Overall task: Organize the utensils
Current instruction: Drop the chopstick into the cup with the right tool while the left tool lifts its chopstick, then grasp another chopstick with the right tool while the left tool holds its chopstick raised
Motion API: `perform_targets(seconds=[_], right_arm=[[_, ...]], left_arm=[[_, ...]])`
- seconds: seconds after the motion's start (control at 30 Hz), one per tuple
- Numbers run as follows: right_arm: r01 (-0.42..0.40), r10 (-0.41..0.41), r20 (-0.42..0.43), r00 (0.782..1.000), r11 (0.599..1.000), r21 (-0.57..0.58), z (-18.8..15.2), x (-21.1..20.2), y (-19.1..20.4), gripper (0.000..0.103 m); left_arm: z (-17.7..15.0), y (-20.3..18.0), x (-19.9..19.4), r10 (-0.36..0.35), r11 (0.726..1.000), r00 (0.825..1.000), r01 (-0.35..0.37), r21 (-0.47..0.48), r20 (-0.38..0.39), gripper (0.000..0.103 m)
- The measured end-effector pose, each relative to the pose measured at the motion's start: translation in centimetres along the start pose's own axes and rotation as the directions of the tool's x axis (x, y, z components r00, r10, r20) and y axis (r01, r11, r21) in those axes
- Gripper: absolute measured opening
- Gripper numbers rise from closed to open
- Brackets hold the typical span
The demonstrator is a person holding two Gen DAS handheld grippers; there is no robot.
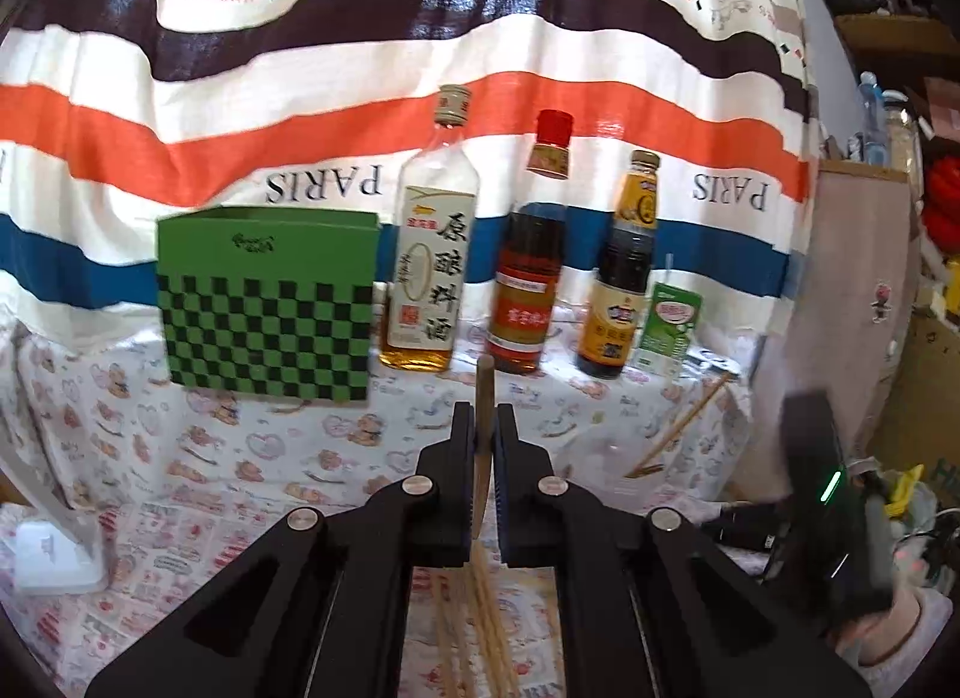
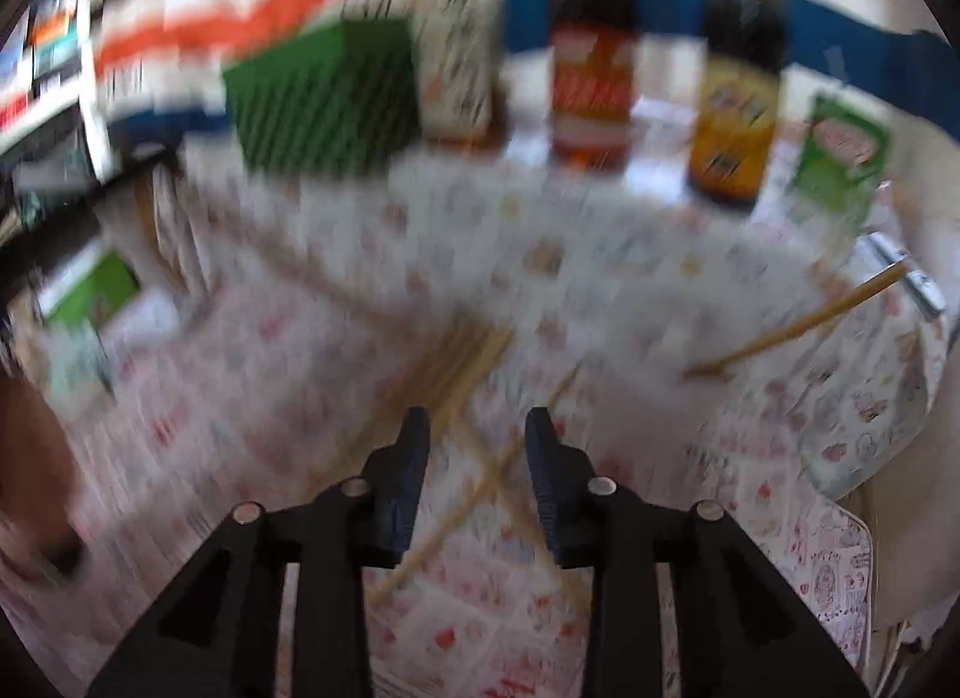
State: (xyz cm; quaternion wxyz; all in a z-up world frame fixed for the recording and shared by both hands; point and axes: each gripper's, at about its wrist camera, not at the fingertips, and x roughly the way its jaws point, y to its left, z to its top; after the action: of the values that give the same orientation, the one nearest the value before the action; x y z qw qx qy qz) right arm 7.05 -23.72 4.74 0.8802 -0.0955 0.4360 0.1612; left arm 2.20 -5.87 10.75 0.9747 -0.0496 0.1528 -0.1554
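My left gripper (image 1: 485,419) is shut on a wooden chopstick (image 1: 483,392) that sticks up between its fingers, held above the patterned tablecloth (image 1: 240,458). A green checkered box (image 1: 267,305) stands to the left ahead. Several more chopsticks (image 1: 480,608) lie on the cloth below the left gripper. The right wrist view is blurred. My right gripper (image 2: 478,428) is open and empty above several loose chopsticks (image 2: 474,362) on the cloth. One more chopstick (image 2: 804,326) lies to the right. The green box (image 2: 327,98) shows at the back left.
Three sauce bottles (image 1: 429,254) (image 1: 531,272) (image 1: 624,272) and a small green carton (image 1: 666,332) stand in a row at the back, right of the box. A striped cloth (image 1: 300,116) hangs behind. The right hand's device (image 1: 822,488) shows at the right edge.
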Motion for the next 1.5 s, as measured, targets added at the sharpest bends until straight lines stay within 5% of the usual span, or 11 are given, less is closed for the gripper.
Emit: perform_targets(seconds=[0.23,0.4,0.57,0.73,0.83,0.97,1.07,1.23,1.5], right_arm=[[0.026,-0.008,-0.176,0.984,0.995,0.101,0.7,5.9,-2.0,0.042],[0.118,-0.103,-0.211,0.972,0.991,0.059,2.2,7.7,-2.6,0.047],[0.005,0.034,-0.294,0.955,0.991,0.132,1.7,8.3,-3.3,0.047],[0.045,0.002,-0.288,0.958,0.987,0.155,-0.2,7.4,-0.7,0.043],[0.046,0.01,-0.287,0.958,0.981,0.189,-1.2,7.2,0.3,0.039],[0.087,-0.022,-0.29,0.957,0.973,0.214,-2.0,6.6,0.5,0.014],[0.024,0.046,-0.286,0.957,0.971,0.237,-3.1,5.3,1.0,0.013],[0.115,-0.101,-0.189,0.977,0.991,0.068,-5.2,3.5,4.3,0.013],[0.089,-0.066,-0.132,0.989,0.98,0.176,-5.1,0.3,2.5,0.007]], left_arm=[[0.7,0.2,-2.0,0.101,0.991,0.991,-0.107,0.074,0.083,0.005],[1.5,1.6,-2.1,0.137,0.99,0.987,-0.138,0.007,0.081,0.005],[0.5,1.5,-1.6,0.162,0.985,0.984,-0.165,0.039,0.075,0.005],[-1.0,1.0,-1.1,0.174,0.984,0.98,-0.178,0.031,0.101,0.005],[-2.1,1.1,-0.7,0.128,0.992,0.985,-0.126,-0.021,0.112,0.005],[-2.9,0.4,-0.9,0.167,0.985,0.976,-0.17,0.011,0.141,0.005],[-3.3,0.6,-1.3,0.176,0.984,0.973,-0.18,0.011,0.151,0.005],[-3.1,1.6,-1.5,0.177,0.984,0.974,-0.175,-0.027,0.143,0.005],[-3.2,2.0,-2.4,0.158,0.987,0.972,-0.151,-0.055,0.174,0.005]])
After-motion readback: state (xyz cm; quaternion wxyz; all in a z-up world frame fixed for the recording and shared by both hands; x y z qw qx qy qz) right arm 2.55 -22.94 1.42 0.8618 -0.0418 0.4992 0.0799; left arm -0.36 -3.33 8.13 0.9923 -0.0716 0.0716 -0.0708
